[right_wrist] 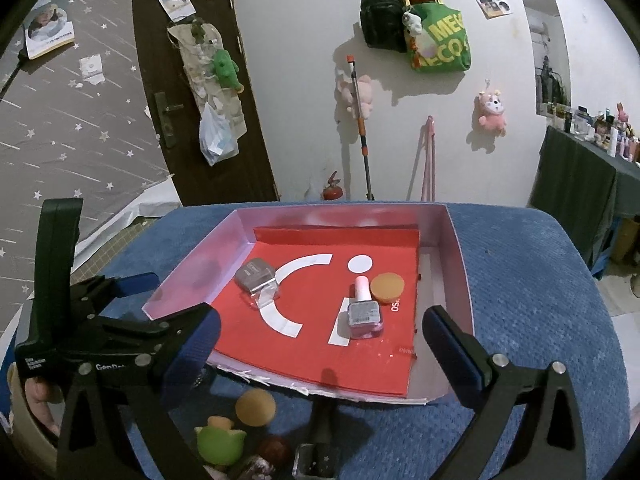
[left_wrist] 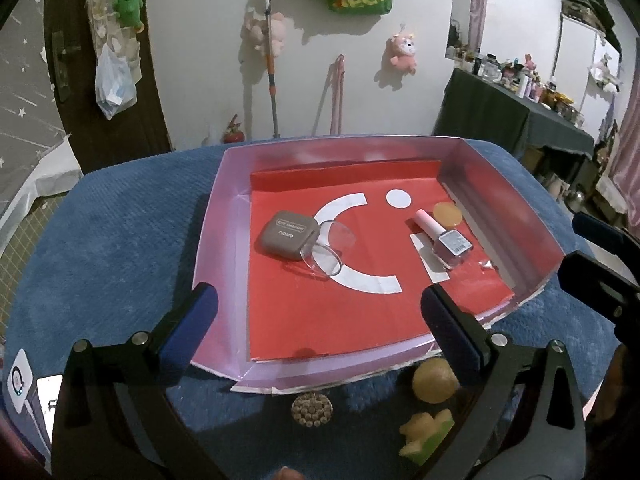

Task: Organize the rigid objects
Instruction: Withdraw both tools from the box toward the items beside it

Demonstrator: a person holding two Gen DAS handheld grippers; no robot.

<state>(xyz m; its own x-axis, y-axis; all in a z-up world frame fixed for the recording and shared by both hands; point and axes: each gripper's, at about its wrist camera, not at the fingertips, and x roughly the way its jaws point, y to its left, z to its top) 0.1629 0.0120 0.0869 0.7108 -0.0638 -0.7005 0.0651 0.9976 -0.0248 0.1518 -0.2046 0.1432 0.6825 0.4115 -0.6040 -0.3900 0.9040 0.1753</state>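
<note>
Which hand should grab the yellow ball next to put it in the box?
Probably the left. Its open fingers are empty and the yellow ball sits just below the right one, in front of the box. From the right gripper, the ball lies off to its lower left.

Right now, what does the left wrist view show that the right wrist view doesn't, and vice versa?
Left wrist only: a round studded disc on the blue cloth in front of the box.
Right wrist only: a dark brown ball and a binder clip near the bottom edge.
Both: the box holding the eyeshadow case, nail polish bottle and orange lid.
</note>
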